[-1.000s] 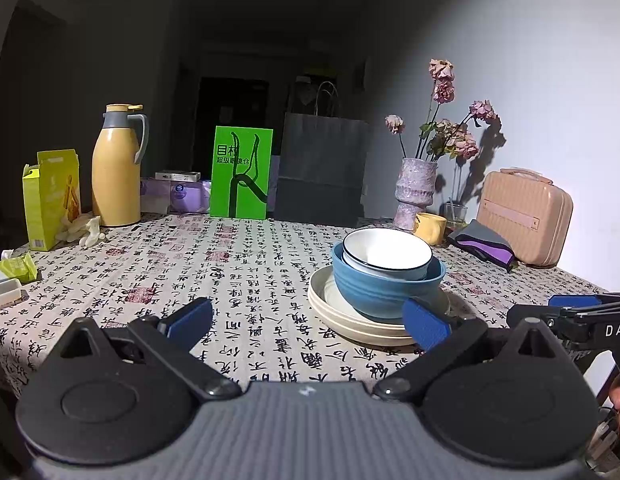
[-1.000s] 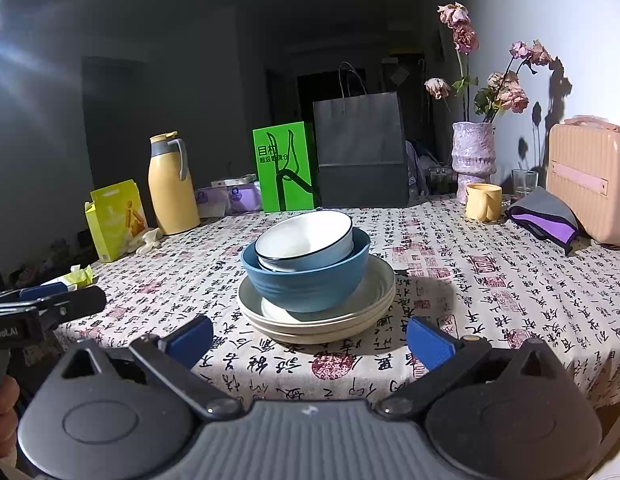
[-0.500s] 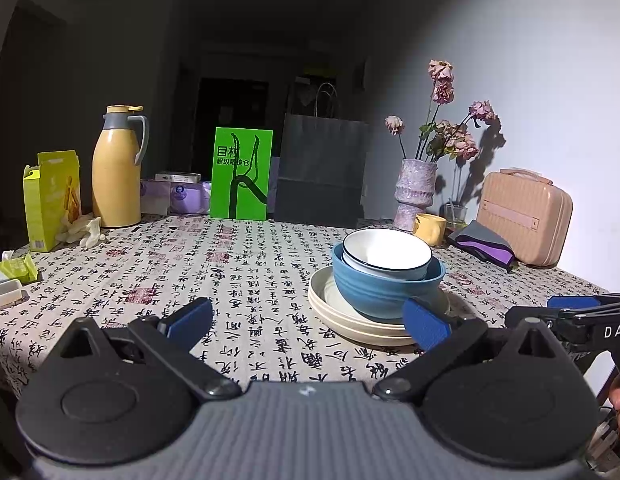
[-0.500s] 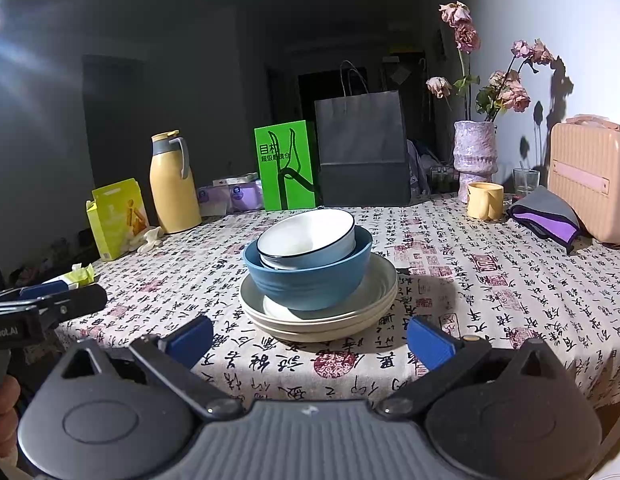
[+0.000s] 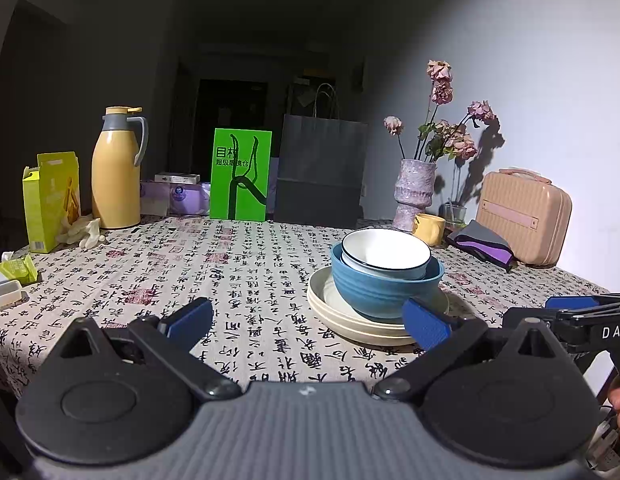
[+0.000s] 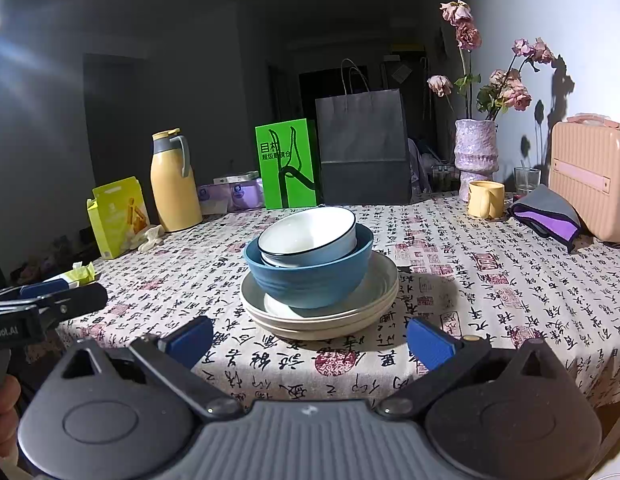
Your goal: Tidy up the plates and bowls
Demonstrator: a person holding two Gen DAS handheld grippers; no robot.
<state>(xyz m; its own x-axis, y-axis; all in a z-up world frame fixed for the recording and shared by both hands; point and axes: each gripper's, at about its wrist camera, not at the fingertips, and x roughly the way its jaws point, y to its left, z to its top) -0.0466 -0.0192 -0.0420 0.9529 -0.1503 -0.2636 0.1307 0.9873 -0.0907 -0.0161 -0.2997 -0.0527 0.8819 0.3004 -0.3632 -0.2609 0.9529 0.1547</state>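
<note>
The near rim of the cream plates [image 5: 352,326] is sitting behind the left gripper's right fingertip [image 5: 426,328], and how many plates are stacking there is staying unclear. The blue bowl [image 6: 310,280] is hiding the white bowl's [image 6: 310,236] base. Beyond the fingers, the black paper bag [image 6: 362,152] is covering whatever is standing behind it. The print on the green box [image 5: 240,178] is reading too small.
</note>
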